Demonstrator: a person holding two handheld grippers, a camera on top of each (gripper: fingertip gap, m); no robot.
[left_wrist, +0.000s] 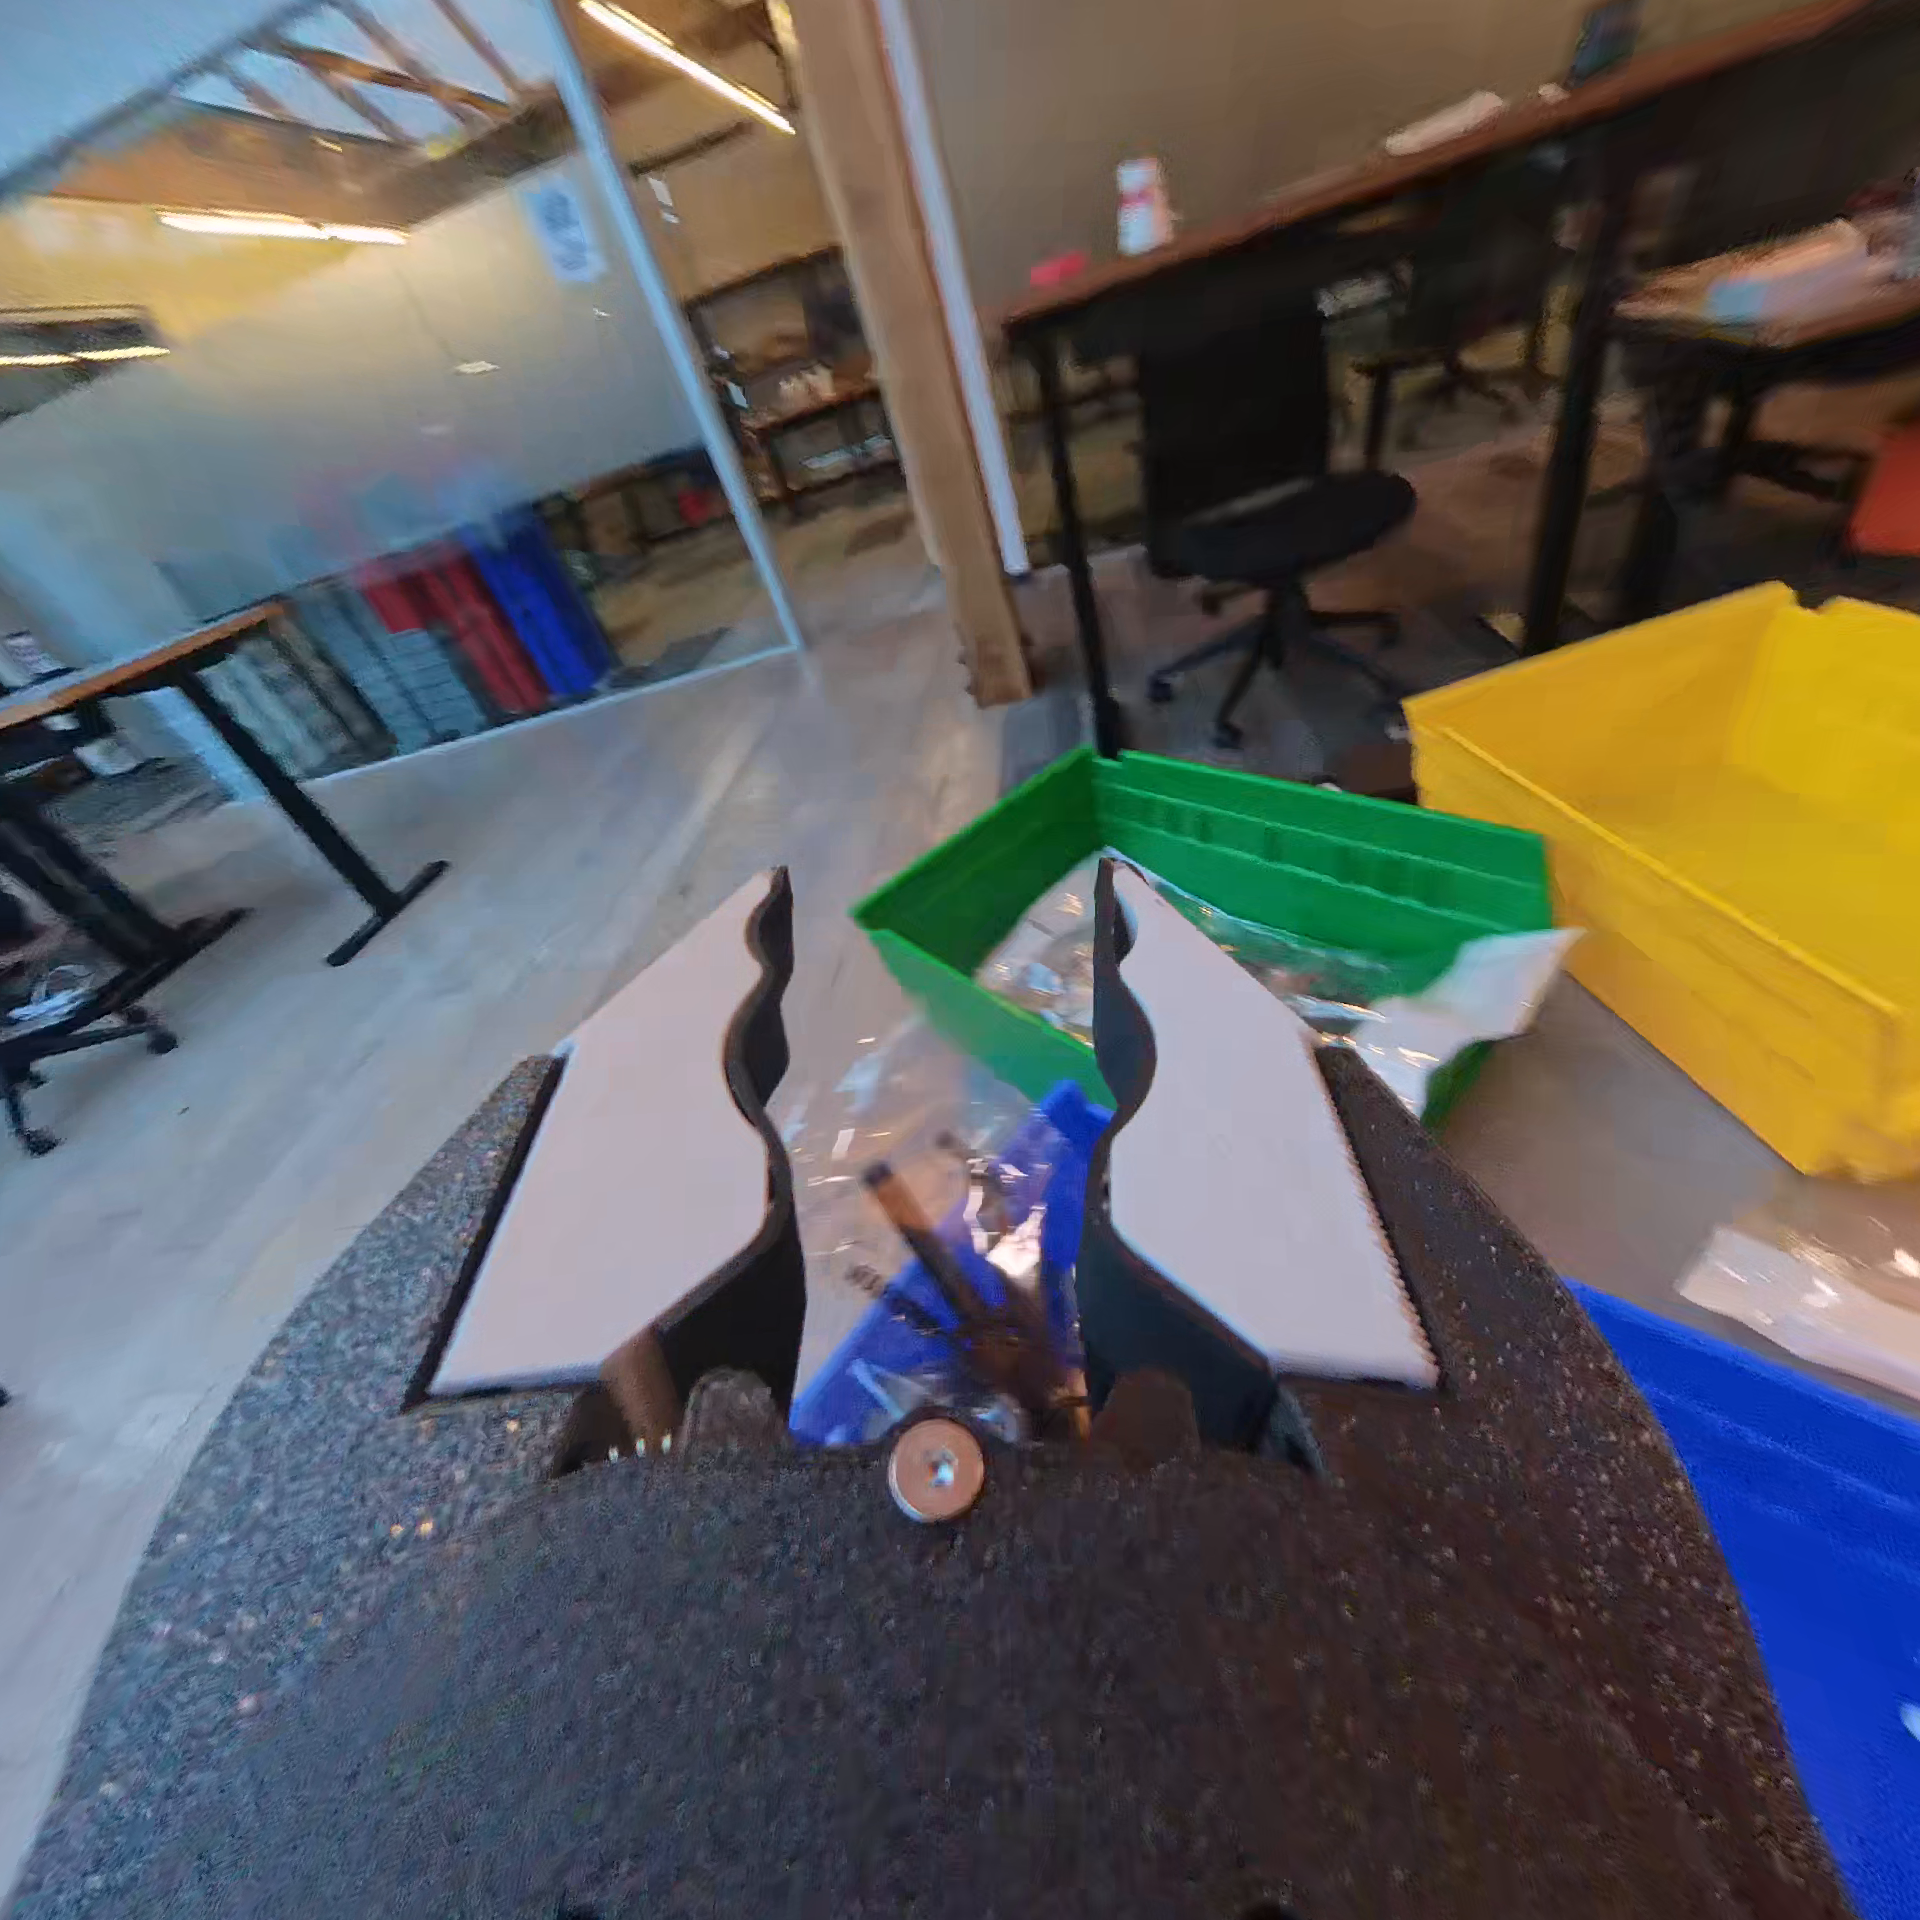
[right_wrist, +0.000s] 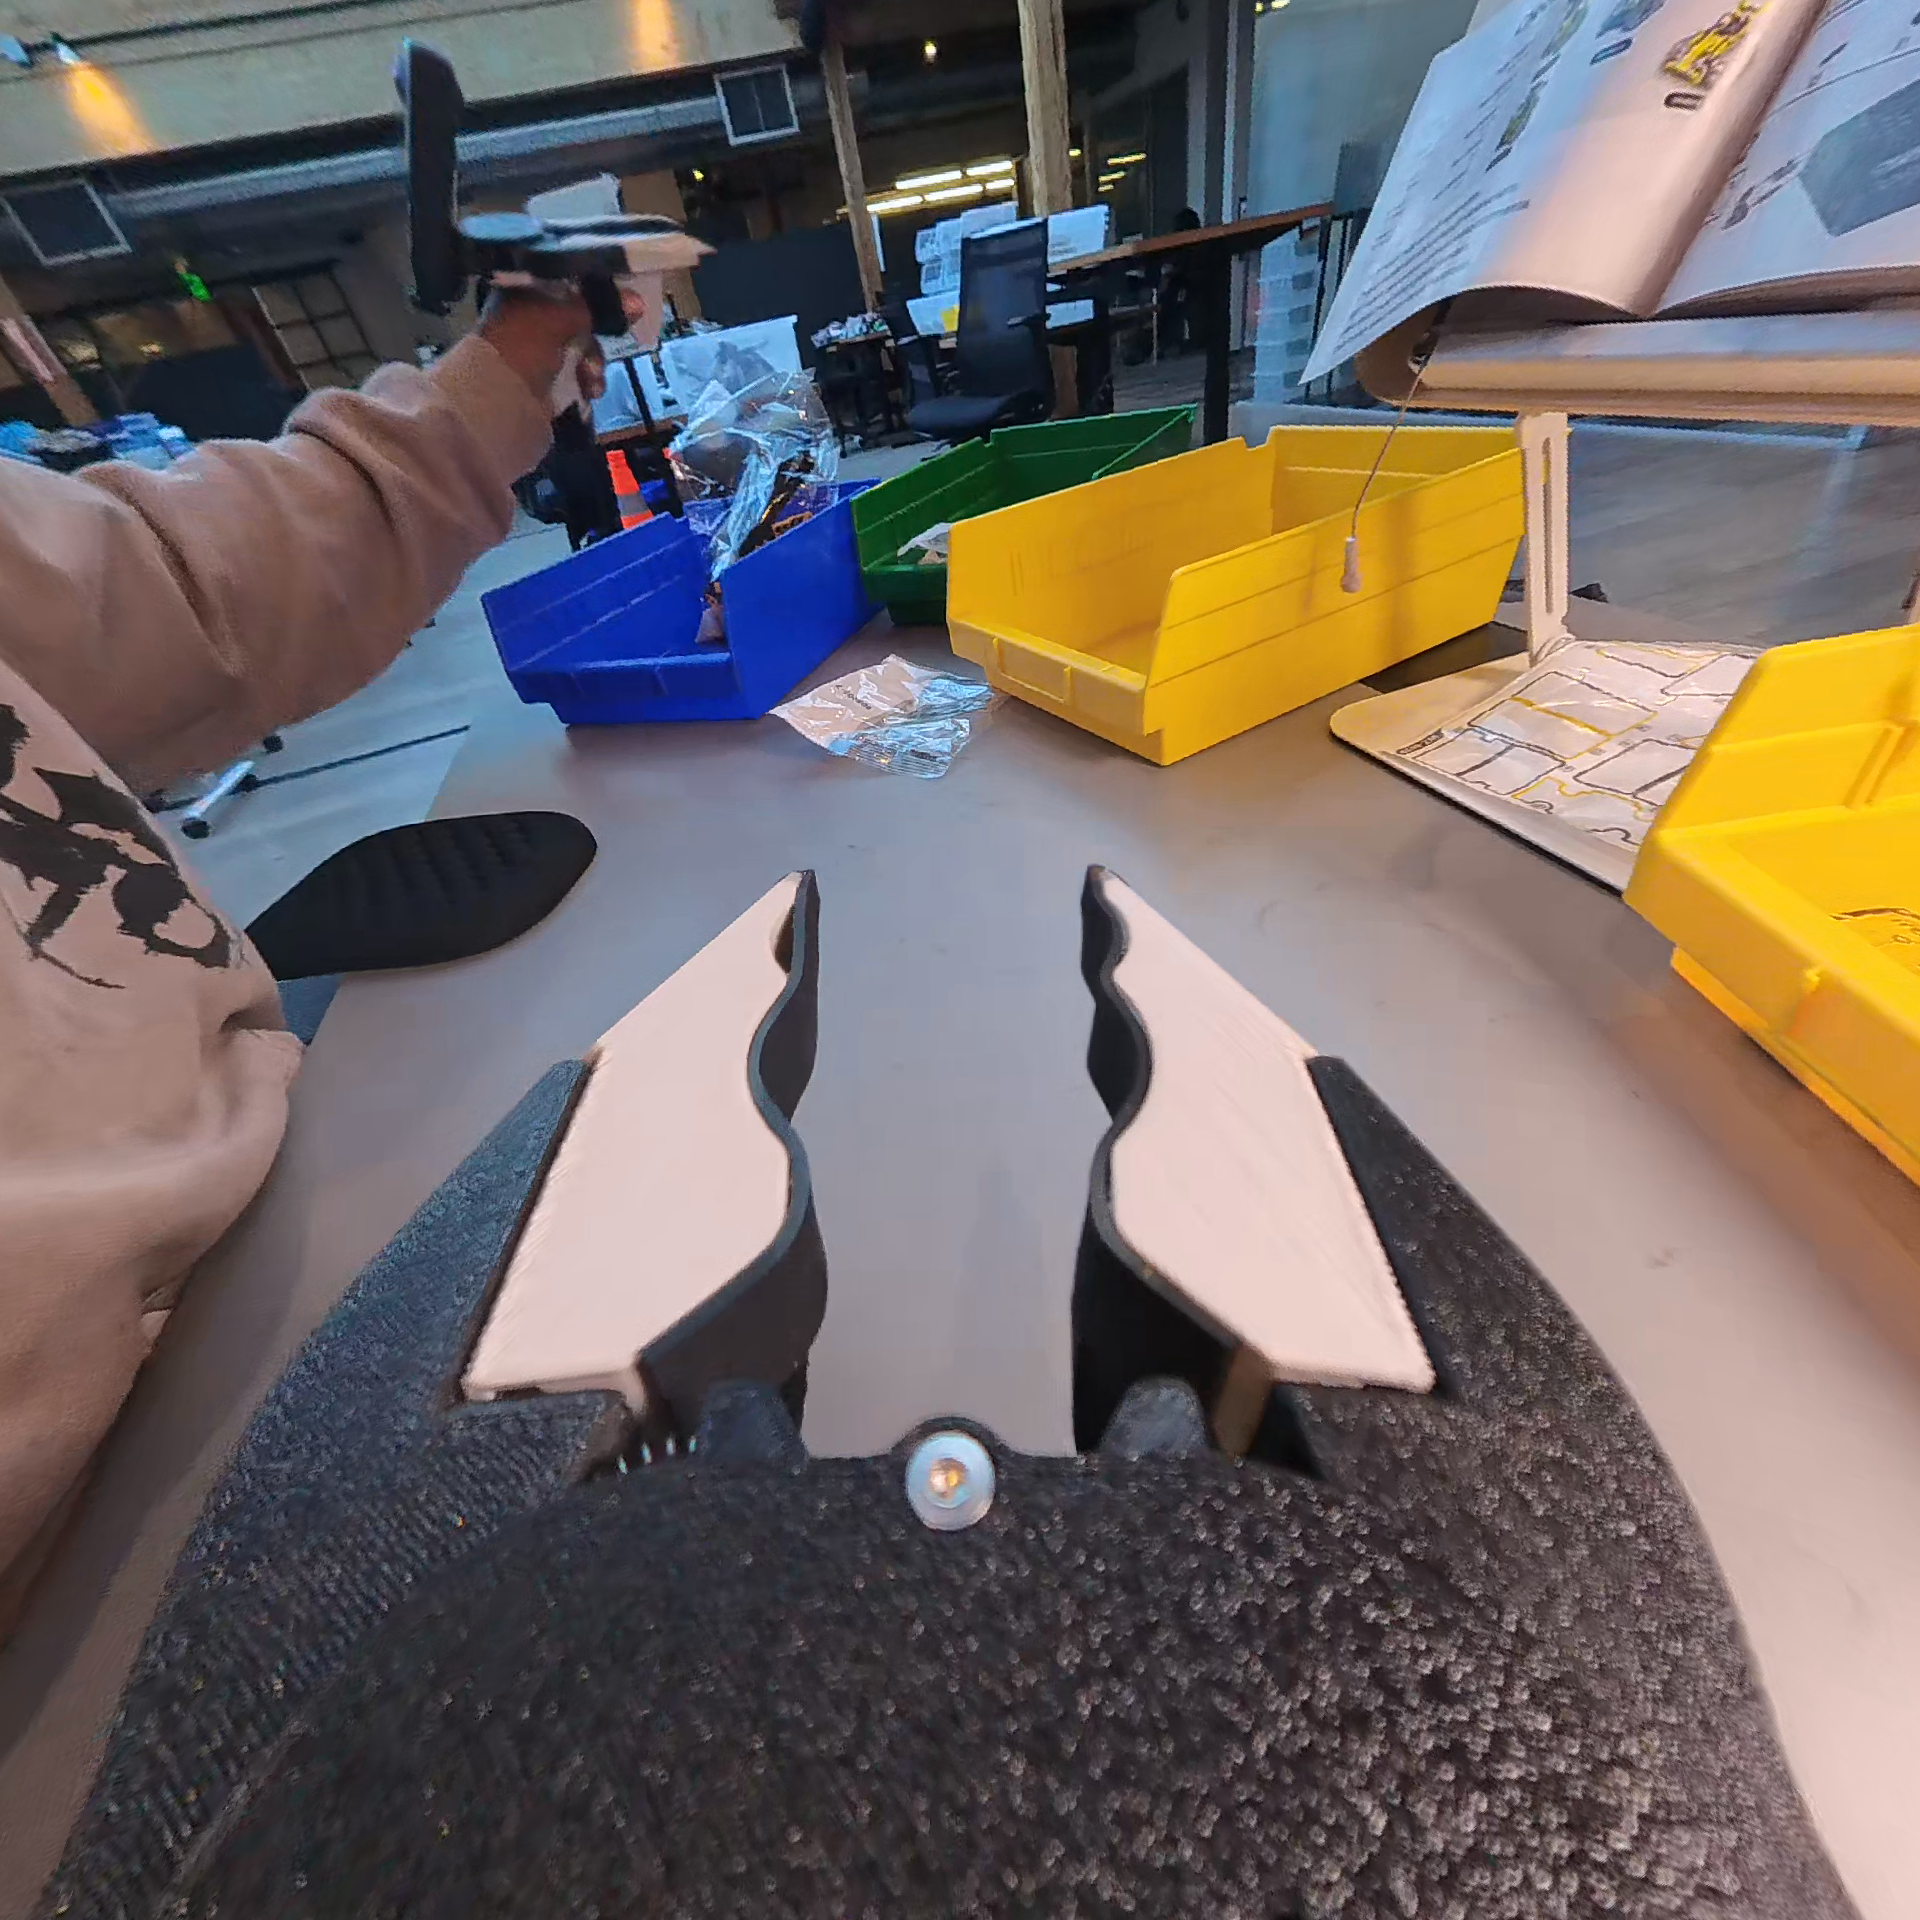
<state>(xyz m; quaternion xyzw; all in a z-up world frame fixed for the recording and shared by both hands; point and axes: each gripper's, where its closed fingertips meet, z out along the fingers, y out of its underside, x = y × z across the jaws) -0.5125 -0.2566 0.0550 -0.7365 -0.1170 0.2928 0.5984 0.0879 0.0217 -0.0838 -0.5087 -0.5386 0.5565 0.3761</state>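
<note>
My left gripper (left_wrist: 943, 878) is open. A clear plastic bag (left_wrist: 914, 1143) of small dark parts shows between and below its fingers, over the blue bin (left_wrist: 1787, 1558). In the right wrist view the left gripper (right_wrist: 675, 249) is held up in a hand above the blue bin (right_wrist: 623, 623). The bag (right_wrist: 753, 457) stands apart from it below, its lower end inside the bin. My right gripper (right_wrist: 948, 878) is open and empty, low over the bare grey table (right_wrist: 935, 1039).
A green bin (right_wrist: 997, 468) with crumpled wrapping and a yellow bin (right_wrist: 1226, 603) stand beside the blue one. A flat clear bag (right_wrist: 894, 712) lies before them. A second yellow bin (right_wrist: 1787, 883), a printed sheet (right_wrist: 1558, 727) and a booklet on a stand (right_wrist: 1662, 156) are at the right. A sleeve (right_wrist: 260, 540) crosses the left. Across from one pair of fingers to the other is roughly 70 cm.
</note>
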